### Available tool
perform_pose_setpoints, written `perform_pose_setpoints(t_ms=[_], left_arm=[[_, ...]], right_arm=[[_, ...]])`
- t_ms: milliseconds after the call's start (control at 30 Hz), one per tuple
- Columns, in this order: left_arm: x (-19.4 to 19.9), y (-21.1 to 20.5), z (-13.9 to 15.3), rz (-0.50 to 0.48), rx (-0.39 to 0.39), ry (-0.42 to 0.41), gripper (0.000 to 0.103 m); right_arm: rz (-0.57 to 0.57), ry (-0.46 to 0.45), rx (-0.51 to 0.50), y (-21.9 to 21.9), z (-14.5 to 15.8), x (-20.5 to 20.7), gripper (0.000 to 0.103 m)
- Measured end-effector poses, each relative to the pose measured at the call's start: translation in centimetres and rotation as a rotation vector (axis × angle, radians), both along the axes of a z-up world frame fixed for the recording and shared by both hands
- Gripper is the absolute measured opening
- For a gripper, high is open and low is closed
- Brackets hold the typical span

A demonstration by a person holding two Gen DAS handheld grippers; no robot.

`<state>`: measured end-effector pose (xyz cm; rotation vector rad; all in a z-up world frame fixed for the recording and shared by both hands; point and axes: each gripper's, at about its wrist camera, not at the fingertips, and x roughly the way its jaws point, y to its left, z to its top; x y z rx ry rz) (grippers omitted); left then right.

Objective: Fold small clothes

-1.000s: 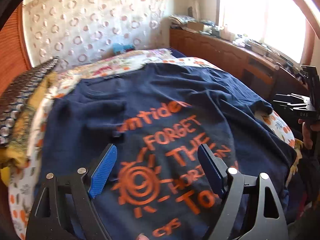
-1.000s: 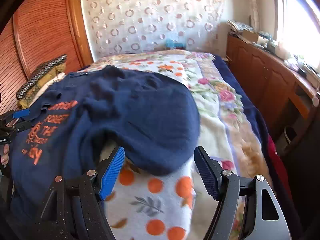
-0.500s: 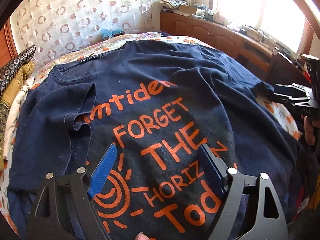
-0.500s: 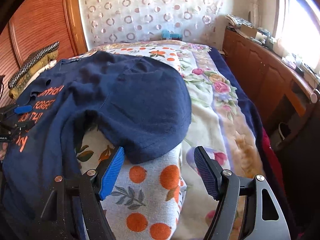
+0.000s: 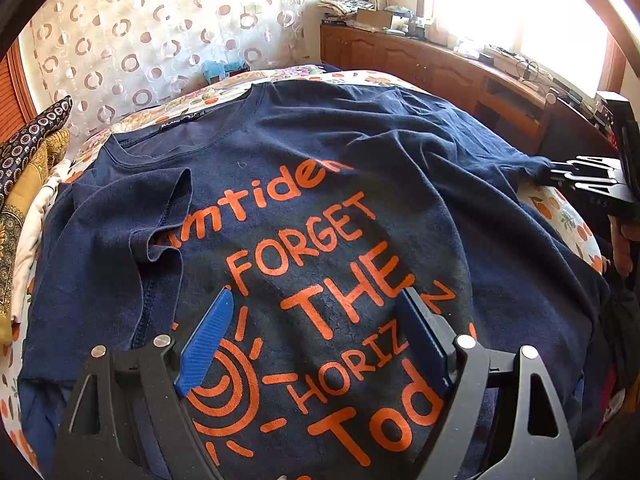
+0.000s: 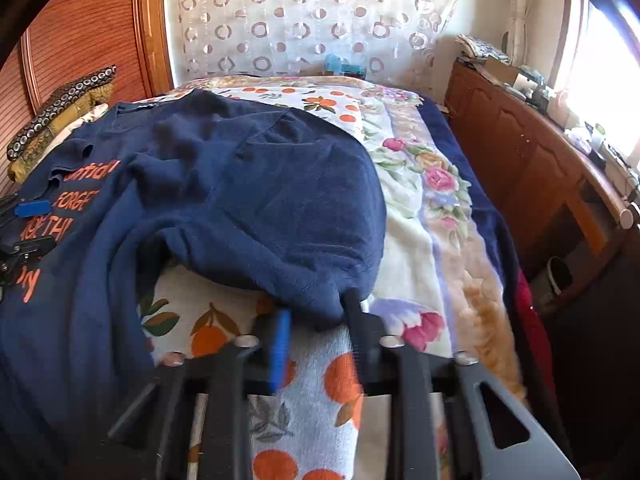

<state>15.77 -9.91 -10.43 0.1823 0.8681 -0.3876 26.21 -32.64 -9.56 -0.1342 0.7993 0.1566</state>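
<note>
Closing now, the right tool (image 6: 316, 320) has narrowed from a wide spread, its jaws drawing in on the sleeve hem (image 6: 320, 300) of the navy T-shirt (image 5: 320, 200), which lies print-up across the bed (image 6: 420, 240). That sleeve sits directly ahead of the right tool, far nearer than the left. Over the orange lettering, the left tool (image 5: 316, 340) hangs spread wide, holding nothing.

- A fruit-print blanket (image 6: 304, 412) covered the bed at lower centre.
- A circle-patterned curtain (image 6: 304, 12) hung at upper centre.
- A cluttered wooden sideboard (image 6: 532, 160) ran along the right.
</note>
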Motion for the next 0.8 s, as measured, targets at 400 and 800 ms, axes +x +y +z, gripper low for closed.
perform_pose_setpoints(t_ms=[400,800], left_arm=[[-0.1,0.0,0.1,-0.019,-0.003,0.008,0.084],[-3.9,4.8,4.1,0.006,-0.085,-0.058,0.084]], right_arm=[[-0.066,-0.177,0.171,-1.3,4.2,-0.3,0.006],[0.332,-0.200,0.254,8.9,7.1,-2.2,0.005]])
